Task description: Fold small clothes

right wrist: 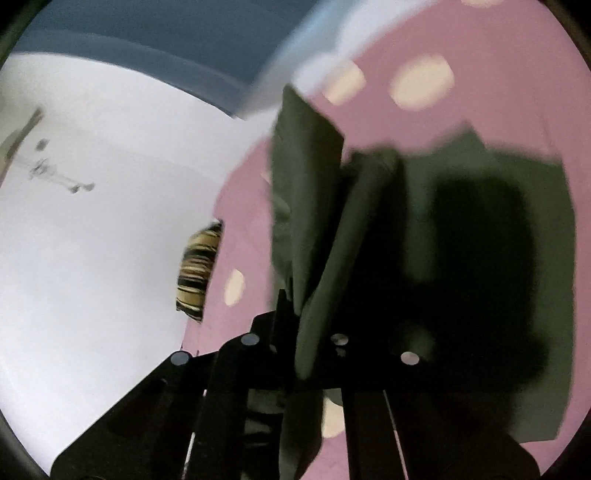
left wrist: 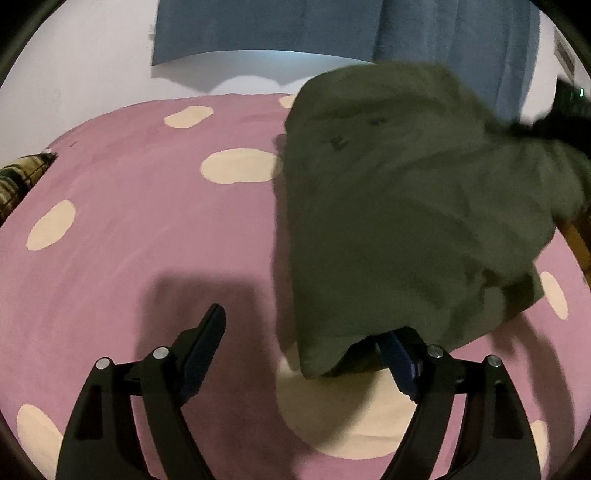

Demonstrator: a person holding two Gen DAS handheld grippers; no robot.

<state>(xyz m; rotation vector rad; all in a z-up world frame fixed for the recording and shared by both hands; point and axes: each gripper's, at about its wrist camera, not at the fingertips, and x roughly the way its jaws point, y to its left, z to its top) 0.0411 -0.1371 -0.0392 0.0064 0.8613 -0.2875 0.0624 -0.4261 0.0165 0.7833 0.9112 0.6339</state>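
Olive-green garment (left wrist: 413, 206), soft cotton-like cloth, hangs partly lifted over the pink bed cover (left wrist: 140, 229) with cream spots. In the left wrist view it fills the 1 to 4 o'clock part of the frame; its lower corner droops down to about 5 o'clock and drapes over the right-hand finger of the left claw (left wrist: 306, 350).

Left claw: released, fingers spread wide. No pinch here; cloth only lies on one finger, and the other finger (left wrist: 207, 343) stands bare over the bed cover at 7 o'clock.

Right claw (right wrist: 295, 314): clenched on the garment (right wrist: 498, 229). In the right wrist view a folded edge of cloth runs out of the shut fingers from 6 o'clock up toward 12 o'clock, and the rest spreads out at 3 o'clock, partly dark with shadow. Frame is blurred, so exact pad contact is hard to read, but cloth clearly comes out from between the fingers.

Key relation: garment's long axis in the left view runs from the upper right, where it appears held, down to the loose corner at the left claw. Left claw is nearer that free corner, which sits just at its inner right finger.

Judgement: next move likely needs the left claw to shift toward 3 o'clock and shut on that corner so both ends are held for the fold. Risk: corner slips off the finger first.

Striped pillow (left wrist: 22, 177) at 9 o'clock, blue curtain (left wrist: 295, 26) at 12 o'clock, both well apart.
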